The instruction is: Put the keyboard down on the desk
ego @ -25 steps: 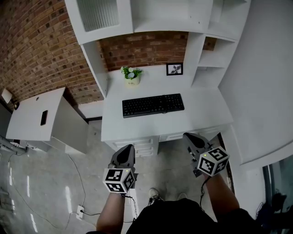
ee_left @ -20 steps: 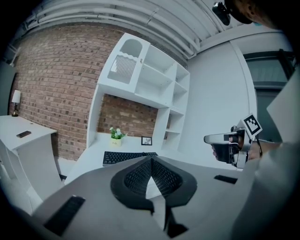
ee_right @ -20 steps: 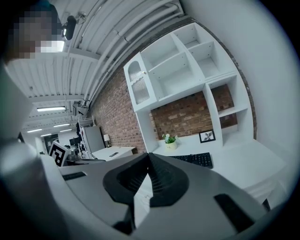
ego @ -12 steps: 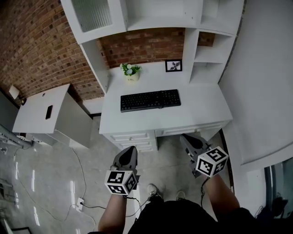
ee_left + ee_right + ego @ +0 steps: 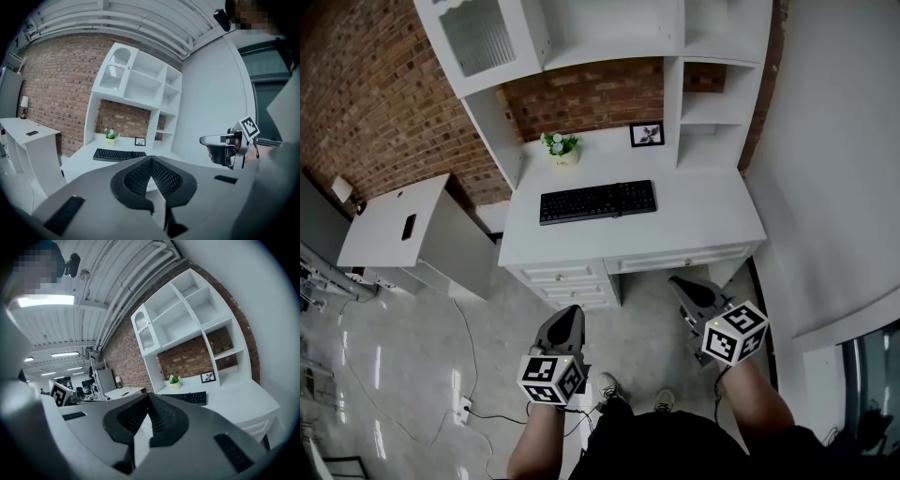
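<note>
The white desk (image 5: pixel 712 211) carries a black keyboard (image 5: pixel 597 202), which lies flat near the middle of the top, with its long side along the front edge. Behind the left end of the keyboard a small potted plant (image 5: pixel 562 148) stands by the back wall. Behind its right end a small framed picture (image 5: pixel 647 134) stands upright. Well to the left of the keyboard is a white side table (image 5: pixel 375 246) with a small dark flat object (image 5: pixel 409 226) on it. On the glossy grey floor (image 5: pixel 403 356), nearer the camera than the keyboard, lies a thin cable (image 5: pixel 469 337).
</note>
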`<state>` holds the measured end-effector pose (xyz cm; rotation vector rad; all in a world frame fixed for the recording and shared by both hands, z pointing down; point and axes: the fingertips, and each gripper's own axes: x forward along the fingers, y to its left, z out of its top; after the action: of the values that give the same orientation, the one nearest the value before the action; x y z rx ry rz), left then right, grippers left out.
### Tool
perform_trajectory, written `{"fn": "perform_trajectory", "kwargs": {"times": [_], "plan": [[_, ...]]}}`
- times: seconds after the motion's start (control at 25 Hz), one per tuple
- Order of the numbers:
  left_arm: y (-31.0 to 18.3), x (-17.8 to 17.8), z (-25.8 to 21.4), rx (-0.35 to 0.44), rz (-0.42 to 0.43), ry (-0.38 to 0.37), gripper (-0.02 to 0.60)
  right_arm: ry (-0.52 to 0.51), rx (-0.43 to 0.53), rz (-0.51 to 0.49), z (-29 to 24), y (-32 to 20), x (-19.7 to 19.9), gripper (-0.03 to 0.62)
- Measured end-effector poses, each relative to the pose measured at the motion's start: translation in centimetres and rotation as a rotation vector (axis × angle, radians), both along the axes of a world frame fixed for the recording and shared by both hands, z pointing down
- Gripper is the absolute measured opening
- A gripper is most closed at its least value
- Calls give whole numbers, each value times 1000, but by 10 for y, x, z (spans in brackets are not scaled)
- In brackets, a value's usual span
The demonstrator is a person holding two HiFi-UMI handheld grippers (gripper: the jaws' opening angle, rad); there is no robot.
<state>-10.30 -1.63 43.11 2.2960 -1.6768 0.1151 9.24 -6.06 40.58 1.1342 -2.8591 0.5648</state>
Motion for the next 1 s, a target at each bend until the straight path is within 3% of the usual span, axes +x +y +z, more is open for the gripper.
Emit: {"fn": "perform_trajectory", "kwargs": {"times": [0.36,1.0], "plan": [[28,34,3,5,-34,8,18,7,0,-43,3,23,28,17],[37,53,-4,27,-45,1,18,-5,12,-53,0,33,47,17]]}}
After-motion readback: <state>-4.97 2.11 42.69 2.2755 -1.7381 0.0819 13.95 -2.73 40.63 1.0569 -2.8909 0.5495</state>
